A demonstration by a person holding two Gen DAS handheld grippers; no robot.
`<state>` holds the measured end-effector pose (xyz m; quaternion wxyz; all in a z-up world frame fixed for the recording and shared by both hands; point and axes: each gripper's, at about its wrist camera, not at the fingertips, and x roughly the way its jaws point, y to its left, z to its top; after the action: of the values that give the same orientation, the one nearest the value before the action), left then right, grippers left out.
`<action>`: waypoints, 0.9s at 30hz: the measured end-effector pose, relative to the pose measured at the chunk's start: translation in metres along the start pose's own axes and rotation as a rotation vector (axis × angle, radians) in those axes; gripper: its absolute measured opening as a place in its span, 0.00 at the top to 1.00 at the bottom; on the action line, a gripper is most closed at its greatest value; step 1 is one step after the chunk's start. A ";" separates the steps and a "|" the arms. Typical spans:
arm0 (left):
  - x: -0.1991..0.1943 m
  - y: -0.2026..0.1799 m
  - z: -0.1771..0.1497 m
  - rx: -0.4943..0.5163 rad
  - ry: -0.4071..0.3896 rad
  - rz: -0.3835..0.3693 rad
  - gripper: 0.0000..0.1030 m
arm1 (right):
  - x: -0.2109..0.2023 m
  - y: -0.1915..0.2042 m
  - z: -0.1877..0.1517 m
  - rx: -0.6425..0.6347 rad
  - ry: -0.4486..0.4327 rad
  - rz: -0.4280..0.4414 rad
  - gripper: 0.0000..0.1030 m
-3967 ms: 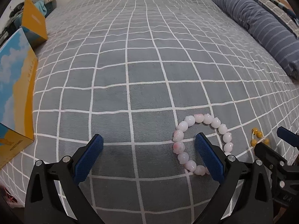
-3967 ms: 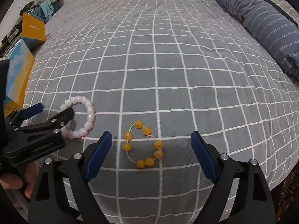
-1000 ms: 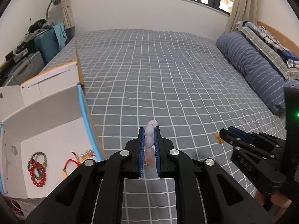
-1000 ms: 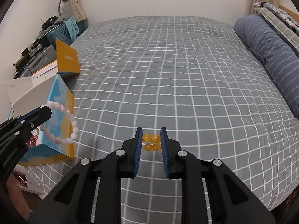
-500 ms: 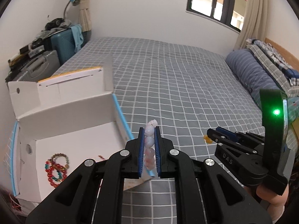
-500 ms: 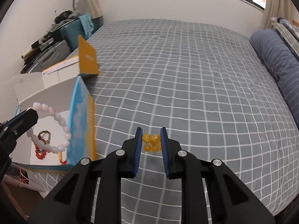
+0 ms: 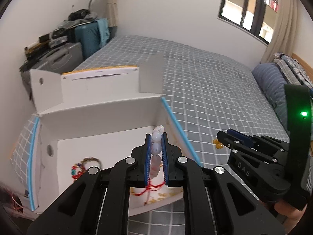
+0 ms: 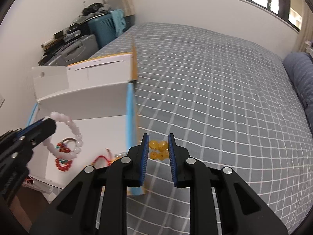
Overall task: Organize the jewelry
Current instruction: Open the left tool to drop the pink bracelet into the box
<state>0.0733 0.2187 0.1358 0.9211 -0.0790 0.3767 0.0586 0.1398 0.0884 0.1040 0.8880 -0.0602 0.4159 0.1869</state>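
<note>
Pink bracelet (image 7: 156, 148) edge-on in left claw (image 7: 156, 154); right view shows its full loop over box (image 8: 82, 101). Right claw (image 8: 158, 150) pinches amber beads (image 8: 158, 149).

Pink bracelet (image 7: 156, 148), amber bracelet (image 8: 158, 150)

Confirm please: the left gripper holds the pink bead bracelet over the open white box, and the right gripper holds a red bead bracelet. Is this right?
Not quite. The right gripper holds a yellow bead bracelet, not a red one, as the right wrist view shows. The rest stands: the left gripper holds the pink bead bracelet over the open white box.
</note>
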 end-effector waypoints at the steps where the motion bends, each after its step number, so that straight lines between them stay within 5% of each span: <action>1: -0.001 0.006 -0.001 -0.007 0.001 0.008 0.91 | 0.001 0.007 0.001 -0.007 0.001 0.007 0.82; 14: 0.008 0.079 -0.028 -0.093 0.048 0.109 0.91 | 0.031 0.086 -0.006 -0.082 0.057 0.088 0.82; 27: 0.035 0.111 -0.052 -0.117 0.112 0.157 0.91 | 0.070 0.106 -0.016 -0.089 0.133 0.108 0.88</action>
<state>0.0440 0.3196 0.0630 0.8851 -0.1059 0.4284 0.1476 0.1289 0.2018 0.0452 0.8435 -0.0894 0.4679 0.2482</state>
